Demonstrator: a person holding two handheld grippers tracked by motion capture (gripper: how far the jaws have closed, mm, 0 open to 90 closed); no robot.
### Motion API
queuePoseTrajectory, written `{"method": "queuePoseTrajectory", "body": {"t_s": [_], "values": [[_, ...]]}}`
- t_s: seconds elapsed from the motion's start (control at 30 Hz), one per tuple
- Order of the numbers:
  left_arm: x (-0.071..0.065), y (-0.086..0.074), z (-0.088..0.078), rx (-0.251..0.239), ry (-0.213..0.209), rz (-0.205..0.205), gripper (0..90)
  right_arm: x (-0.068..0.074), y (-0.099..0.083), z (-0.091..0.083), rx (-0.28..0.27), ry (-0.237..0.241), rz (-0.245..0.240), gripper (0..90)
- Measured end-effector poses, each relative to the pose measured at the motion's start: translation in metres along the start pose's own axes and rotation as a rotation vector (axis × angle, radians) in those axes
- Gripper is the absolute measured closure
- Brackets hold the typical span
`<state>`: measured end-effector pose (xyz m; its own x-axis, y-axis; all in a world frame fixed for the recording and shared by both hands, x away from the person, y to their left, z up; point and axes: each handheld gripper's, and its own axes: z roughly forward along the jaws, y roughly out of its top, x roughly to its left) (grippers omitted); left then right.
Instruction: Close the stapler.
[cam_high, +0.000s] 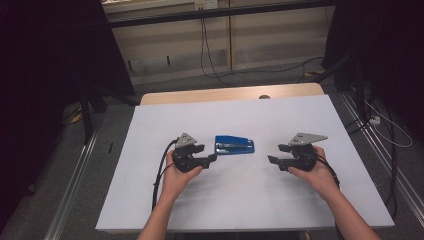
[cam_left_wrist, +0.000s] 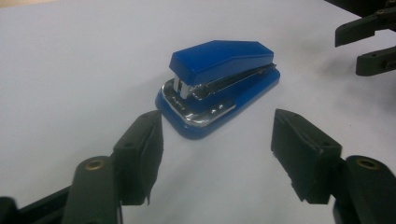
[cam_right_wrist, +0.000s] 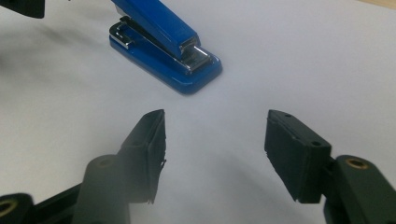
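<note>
We are working at a white table (cam_high: 240, 200), and it is carrying everything else in the high view. A strip of bare wood (cam_high: 225, 94) is running along its far edge, beyond the stapler.

The blue stapler (cam_high: 234, 145) is lying flat near the middle of the table, and we are using it as our landmark. In the left gripper view the stapler (cam_left_wrist: 219, 86) is sitting just ahead of the jaws, with its chrome mouth end turning toward that camera. In the right gripper view the stapler (cam_right_wrist: 163, 44) is lying farther ahead and off to the left of the jaws.

Our left hand (cam_high: 176, 176) is holding the left gripper (cam_high: 212, 154) just to the left of the stapler, with the tips pointing at it but staying apart from it. Our right hand (cam_high: 315, 172) is holding the right gripper (cam_high: 274, 154) to the right of the stapler, near it yet farther off than the left one.

In their own views, the left gripper (cam_left_wrist: 217, 140) and the right gripper (cam_right_wrist: 215, 140) are both standing well open, the 2 black jaws of each spreading wide with only bare table between them. Neither one is holding or touching anything. The right gripper (cam_left_wrist: 369, 44) is also showing beyond the stapler in the left gripper view, its 2 jaws parted.
</note>
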<state>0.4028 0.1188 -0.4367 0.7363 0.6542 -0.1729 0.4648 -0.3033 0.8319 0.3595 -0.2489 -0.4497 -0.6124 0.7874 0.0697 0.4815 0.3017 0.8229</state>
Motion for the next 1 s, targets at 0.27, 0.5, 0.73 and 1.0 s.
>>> {"method": "queuePoseTrajectory", "body": {"t_s": [0.27,0.5,0.73,1.0], "values": [[0.001,-0.003,-0.012,0.002,0.019,0.003,26.3,0.006,-0.005,-0.013,-0.007,-0.009,-0.006,32.7],[0.002,-0.007,-0.023,-0.005,0.021,0.004,17.8,0.009,-0.009,-0.023,-0.008,-0.022,-0.006,28.8],[0.005,-0.012,-0.035,-0.009,0.015,0.022,12.2,0.012,-0.016,-0.028,0.0,-0.029,-0.008,25.6],[0.008,-0.018,-0.045,-0.021,0.006,0.021,10.2,0.015,-0.022,-0.034,0.008,-0.031,-0.013,23.0]]}}
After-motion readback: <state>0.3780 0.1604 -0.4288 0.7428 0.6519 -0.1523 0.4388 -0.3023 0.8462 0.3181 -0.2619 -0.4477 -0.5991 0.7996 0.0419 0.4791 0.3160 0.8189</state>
